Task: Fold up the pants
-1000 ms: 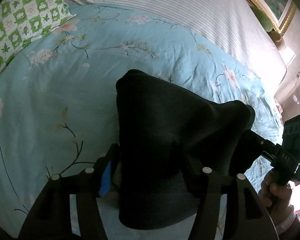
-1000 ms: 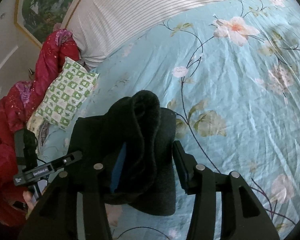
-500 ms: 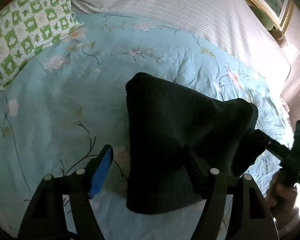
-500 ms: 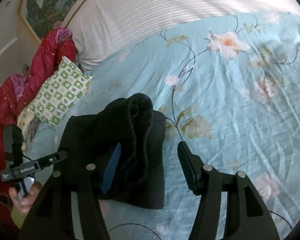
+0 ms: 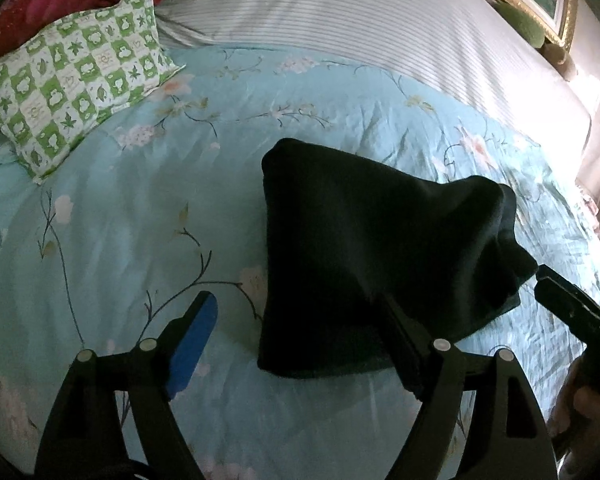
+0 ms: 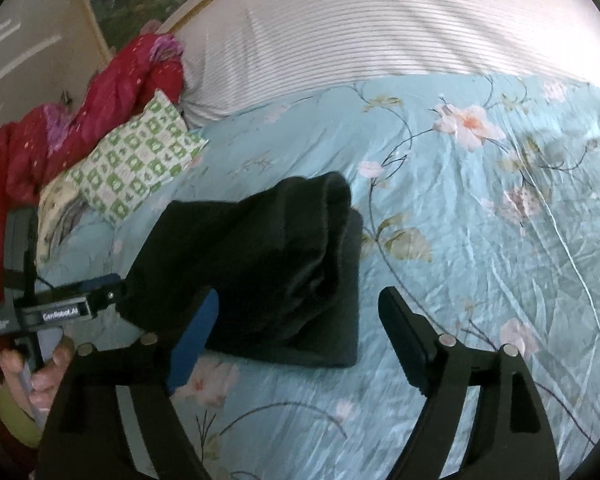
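Left wrist: checked pillow [image 5: 76, 92], striped sheet [image 5: 340, 20], pants [image 5: 360, 248] between.

Both the left gripper [image 5: 296, 340] and the right gripper [image 6: 296, 332] point downward with jaws that have just been opening and now stand wide, pressing on nothing, each held by a hand [image 6: 36, 376] at its handle.

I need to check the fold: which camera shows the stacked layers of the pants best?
The right wrist view: the pants lie side-on there, with a rolled upper layer over a flat lower one. The left wrist view shows only their smooth dark top, with the layers hidden.
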The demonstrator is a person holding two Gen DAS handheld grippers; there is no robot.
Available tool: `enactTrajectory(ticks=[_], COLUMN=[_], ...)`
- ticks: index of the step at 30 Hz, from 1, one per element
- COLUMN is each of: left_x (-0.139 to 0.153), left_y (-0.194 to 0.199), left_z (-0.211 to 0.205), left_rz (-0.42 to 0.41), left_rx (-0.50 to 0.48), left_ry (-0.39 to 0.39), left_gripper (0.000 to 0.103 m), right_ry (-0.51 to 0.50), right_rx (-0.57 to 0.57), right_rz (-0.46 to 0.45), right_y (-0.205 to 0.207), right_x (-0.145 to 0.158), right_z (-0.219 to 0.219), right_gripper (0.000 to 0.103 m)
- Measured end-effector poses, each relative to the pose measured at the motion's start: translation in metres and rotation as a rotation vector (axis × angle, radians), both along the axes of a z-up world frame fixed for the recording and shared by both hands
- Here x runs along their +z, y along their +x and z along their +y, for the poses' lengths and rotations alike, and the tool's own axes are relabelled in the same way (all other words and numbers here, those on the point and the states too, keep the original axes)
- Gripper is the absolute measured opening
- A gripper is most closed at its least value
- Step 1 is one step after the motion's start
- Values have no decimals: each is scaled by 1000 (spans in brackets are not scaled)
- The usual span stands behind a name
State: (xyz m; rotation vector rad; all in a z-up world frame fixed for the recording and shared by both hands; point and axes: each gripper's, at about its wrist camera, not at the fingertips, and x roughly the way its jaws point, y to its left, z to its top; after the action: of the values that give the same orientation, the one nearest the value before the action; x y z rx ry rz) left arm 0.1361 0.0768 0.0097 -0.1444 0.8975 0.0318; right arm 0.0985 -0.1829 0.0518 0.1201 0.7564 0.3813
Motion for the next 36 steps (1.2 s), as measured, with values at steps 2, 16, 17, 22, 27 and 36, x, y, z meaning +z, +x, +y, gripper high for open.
enactTrajectory(ticks=[2, 16, 17, 22, 27, 36], left_x=[1, 10, 10, 15, 17, 10], left_y=[-5, -36, -37, -45, -52, -52], left_z=[-1, -7, -7, -13, -20, -22], left_rz=[-5, -35, -36, -52, -69, -60], left_rx=[6, 36, 32, 8, 3, -1], left_ry=[6, 65, 66, 99, 128, 145], left_gripper=[81, 83, 83, 84, 85, 86], right_ry=[-17, -87, -93, -112, -125, -155], right_rx=[12, 54, 56, 60, 64, 80], right_rz=[-12, -76, -77, -99, -113, -112], right_y=[-6, -34, -35, -42, -47, -52], right_x=[1, 8, 8, 11, 12, 2], right_z=[4, 21, 22, 26, 30, 41], right_gripper=[85, 94, 95, 98, 101, 103])
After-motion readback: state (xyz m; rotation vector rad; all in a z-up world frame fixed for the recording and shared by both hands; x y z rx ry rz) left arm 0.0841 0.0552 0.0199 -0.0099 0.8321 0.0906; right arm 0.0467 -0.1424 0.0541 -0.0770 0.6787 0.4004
